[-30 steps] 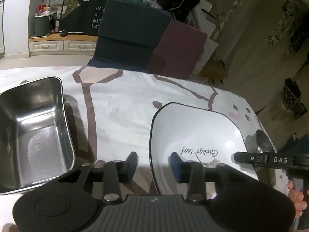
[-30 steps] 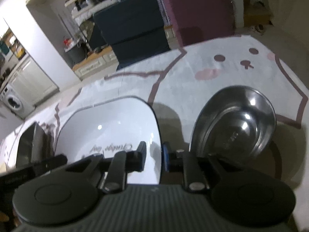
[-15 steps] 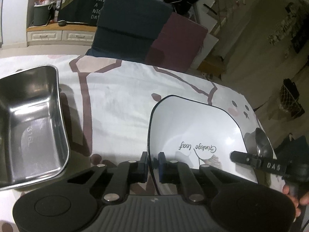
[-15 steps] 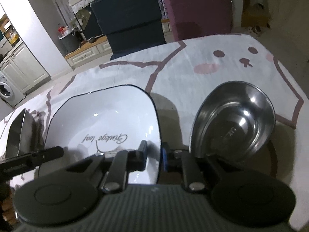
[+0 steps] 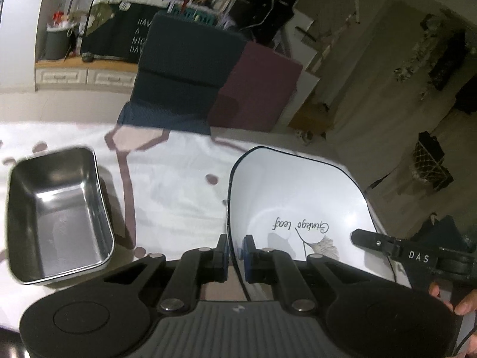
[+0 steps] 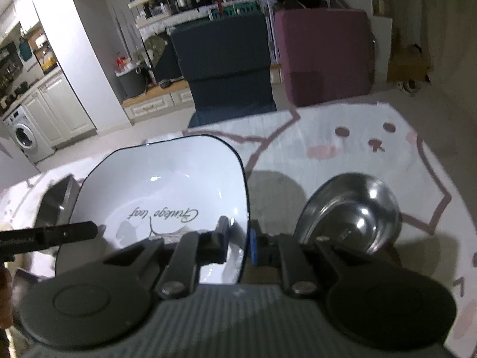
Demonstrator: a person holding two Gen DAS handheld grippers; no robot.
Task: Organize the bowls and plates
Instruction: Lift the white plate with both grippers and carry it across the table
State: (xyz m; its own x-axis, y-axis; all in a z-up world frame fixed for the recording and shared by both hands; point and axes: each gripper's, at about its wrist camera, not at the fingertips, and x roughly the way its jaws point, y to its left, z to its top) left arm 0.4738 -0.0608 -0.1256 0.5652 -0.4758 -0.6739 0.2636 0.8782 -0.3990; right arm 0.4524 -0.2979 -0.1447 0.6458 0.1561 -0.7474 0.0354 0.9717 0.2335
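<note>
A white square plate (image 5: 298,197) with a dark rim and "Ginkgo leaf" writing is held off the table by both grippers. My left gripper (image 5: 235,256) is shut on its left rim. My right gripper (image 6: 240,243) is shut on its right rim (image 6: 243,208); the plate (image 6: 167,191) fills the left of the right wrist view. A rectangular steel tray (image 5: 56,214) sits on the table to the left. A round steel bowl (image 6: 354,217) sits to the right.
The table wears a white cloth (image 6: 342,155) with pink cartoon faces. A dark blue chair (image 5: 187,68) and a maroon chair (image 5: 256,89) stand past the far edge. Cabinets and a washing machine (image 6: 25,137) are further back.
My left gripper closed on the plate's left rim. Both grippers then lifted the plate off the cloth and tilted it up; the tray and bowl stayed put.
</note>
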